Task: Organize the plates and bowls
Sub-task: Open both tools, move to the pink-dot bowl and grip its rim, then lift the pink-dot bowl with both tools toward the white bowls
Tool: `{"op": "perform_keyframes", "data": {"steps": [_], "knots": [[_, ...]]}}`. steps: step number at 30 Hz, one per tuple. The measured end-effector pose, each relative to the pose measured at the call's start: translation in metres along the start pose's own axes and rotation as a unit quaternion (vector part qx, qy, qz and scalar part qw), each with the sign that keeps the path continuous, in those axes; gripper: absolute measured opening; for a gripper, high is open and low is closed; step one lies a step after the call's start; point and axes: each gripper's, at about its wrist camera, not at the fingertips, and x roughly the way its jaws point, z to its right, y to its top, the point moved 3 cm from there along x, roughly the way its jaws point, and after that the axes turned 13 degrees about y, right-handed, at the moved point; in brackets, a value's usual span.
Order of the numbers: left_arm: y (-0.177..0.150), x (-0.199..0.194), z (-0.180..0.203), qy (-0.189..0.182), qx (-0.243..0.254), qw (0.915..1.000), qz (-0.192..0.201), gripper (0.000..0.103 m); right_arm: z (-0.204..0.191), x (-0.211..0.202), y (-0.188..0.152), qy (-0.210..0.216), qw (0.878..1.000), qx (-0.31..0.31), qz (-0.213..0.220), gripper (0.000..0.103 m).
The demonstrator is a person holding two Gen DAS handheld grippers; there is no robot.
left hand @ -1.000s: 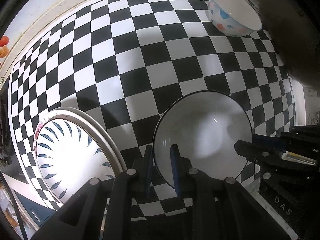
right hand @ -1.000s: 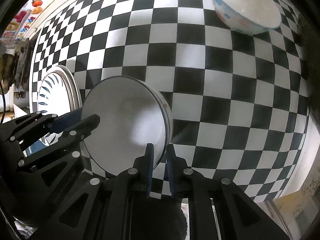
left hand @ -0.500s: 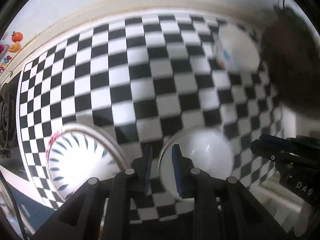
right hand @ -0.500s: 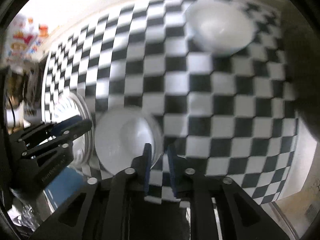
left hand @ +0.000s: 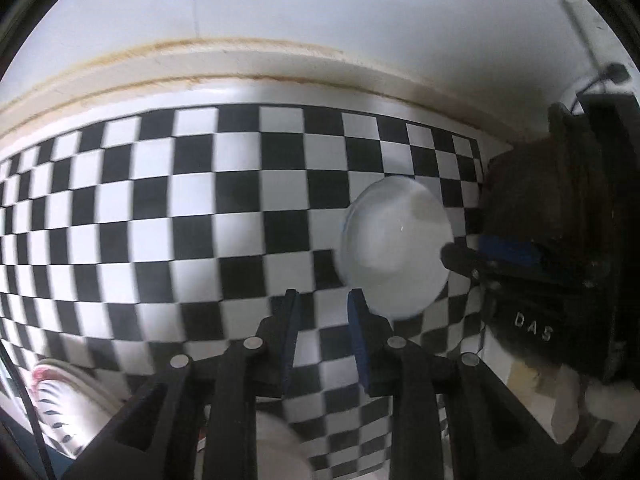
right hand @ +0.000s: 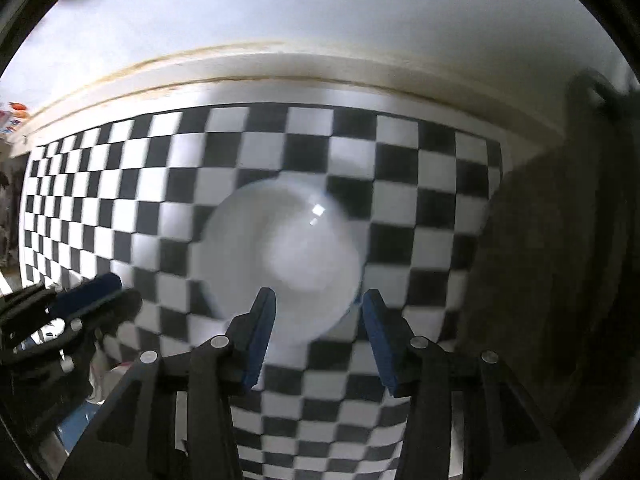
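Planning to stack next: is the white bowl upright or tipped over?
Upright: the white bowl shows its open, empty inside on the checkered cloth.

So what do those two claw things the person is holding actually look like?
Both are black plastic frames with cut-out, strut-like arms joined by round silver rivets. Each ends in two flat fingers faced with blue pads. The left gripper and the right gripper look alike. White letters "DAS" mark the right one's side, seen from the left camera. No sleeves or cables on them show clearly.

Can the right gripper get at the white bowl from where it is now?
Probably yes. The right gripper hangs over the white bowl, jaws opening with nothing between them, and nothing lies between it and the bowl's near rim.
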Motion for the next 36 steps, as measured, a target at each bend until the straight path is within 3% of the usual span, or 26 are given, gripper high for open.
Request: {"op": "perform_keyframes", "data": {"steps": [9, 17, 20, 24, 36], "knots": [[0.017, 0.048, 0.021, -0.009, -0.013, 0.9989, -0.045, 0.022, 0.021, 0.038, 0.036, 0.002, 0.997, -0.012, -0.074, 0.048], [0.023, 0.071, 0.033, -0.001, 0.001, 0.9982, -0.059, 0.022, 0.023, 0.059, 0.047, -0.003, 0.995, -0.018, -0.096, 0.048], [0.022, 0.077, 0.035, 0.001, 0.006, 0.9982, -0.059, 0.018, 0.022, 0.064, 0.051, 0.001, 0.995, -0.019, -0.1, 0.039], [0.024, 0.085, 0.035, 0.004, 0.002, 0.9984, -0.057, 0.01, 0.023, 0.071, 0.053, 0.0, 0.994, -0.018, -0.107, 0.016], [0.023, 0.079, 0.023, 0.016, 0.002, 0.9988, -0.047, 0.009, 0.021, 0.06, 0.049, 0.017, 0.995, -0.013, -0.098, 0.01]]}}
